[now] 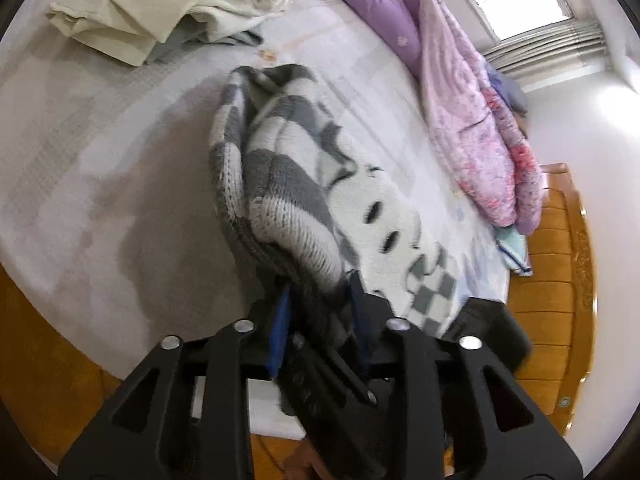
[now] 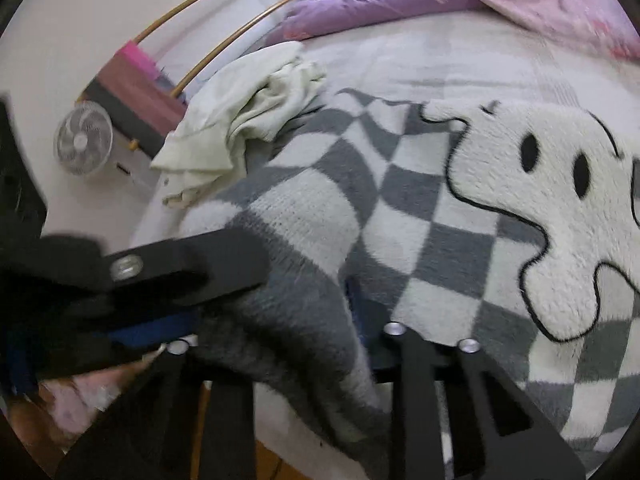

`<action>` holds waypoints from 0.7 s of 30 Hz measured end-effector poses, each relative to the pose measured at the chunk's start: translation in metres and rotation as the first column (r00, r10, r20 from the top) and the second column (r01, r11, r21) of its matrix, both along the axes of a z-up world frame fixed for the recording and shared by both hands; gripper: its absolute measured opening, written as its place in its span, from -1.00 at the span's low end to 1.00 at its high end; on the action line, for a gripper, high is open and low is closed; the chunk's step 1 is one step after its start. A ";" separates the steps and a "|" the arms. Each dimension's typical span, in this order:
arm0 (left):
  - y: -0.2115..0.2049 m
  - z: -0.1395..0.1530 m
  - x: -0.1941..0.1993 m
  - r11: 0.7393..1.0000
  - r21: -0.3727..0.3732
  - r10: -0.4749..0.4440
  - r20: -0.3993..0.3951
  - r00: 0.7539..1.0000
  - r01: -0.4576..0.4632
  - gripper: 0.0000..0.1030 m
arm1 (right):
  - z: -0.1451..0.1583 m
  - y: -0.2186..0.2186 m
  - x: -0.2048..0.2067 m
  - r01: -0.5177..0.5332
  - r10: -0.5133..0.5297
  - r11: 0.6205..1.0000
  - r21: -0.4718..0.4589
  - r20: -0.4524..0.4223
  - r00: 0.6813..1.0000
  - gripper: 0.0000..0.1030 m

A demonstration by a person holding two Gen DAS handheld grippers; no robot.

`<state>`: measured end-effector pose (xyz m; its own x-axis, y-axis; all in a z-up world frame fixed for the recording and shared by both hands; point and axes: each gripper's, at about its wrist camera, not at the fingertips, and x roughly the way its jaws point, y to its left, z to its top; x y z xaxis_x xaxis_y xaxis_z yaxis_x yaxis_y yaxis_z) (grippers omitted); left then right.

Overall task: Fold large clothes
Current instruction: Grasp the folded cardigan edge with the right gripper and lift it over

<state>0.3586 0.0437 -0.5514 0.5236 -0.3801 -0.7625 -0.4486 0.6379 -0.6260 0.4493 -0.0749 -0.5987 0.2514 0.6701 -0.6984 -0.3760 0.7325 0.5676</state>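
Observation:
A grey-and-white checkered knit sweater [image 1: 288, 184] with a white ghost face lies on the bed sheet [image 1: 100, 152]. My left gripper [image 1: 318, 292] is shut on a bunched edge of it, which drapes forward from the jaws. In the right wrist view the sweater [image 2: 420, 216] spreads wide over the bed, ghost face at right. My right gripper [image 2: 272, 320] is shut on a grey fold of it. The other gripper [image 2: 168, 268] reaches in from the left beside it, also clamped on the sweater.
A pile of cream clothes [image 1: 152, 4] lies at the far side of the bed; it also shows in the right wrist view [image 2: 244, 120]. A purple-pink quilt [image 1: 472, 112] runs along the right. The wooden bed frame [image 1: 556, 280] borders the sheet. A white fan [image 2: 84, 140] stands on the floor.

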 end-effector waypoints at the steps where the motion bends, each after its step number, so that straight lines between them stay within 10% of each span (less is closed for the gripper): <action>1: -0.005 0.006 0.001 1.000 -0.018 -0.007 0.025 1.000 0.008 -0.19 | 0.000 -0.017 0.007 0.059 -0.056 0.997 0.059 -0.054 0.997 -0.68; 7: -0.044 0.052 0.015 0.994 0.100 -0.068 0.176 0.982 0.050 0.33 | 0.016 -0.126 0.023 0.372 -0.328 0.895 0.246 -0.205 0.922 -0.72; 13: -0.087 0.022 0.036 0.973 0.189 -0.144 0.052 0.988 0.132 0.38 | 0.042 -0.244 -0.009 0.587 -0.540 0.716 0.379 -0.232 0.809 -0.73; 21: -0.157 -0.056 0.052 0.953 0.139 -0.256 -0.107 0.961 0.269 0.60 | -0.038 -0.368 -0.064 0.862 -0.759 0.470 0.190 -0.413 0.504 -0.72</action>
<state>0.4108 -0.1129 -0.6072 0.3501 -0.3724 -0.8595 -0.3009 0.8243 -0.4796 0.3853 -0.4425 -0.6363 0.6698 0.4393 -0.5986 0.4702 0.3730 0.7999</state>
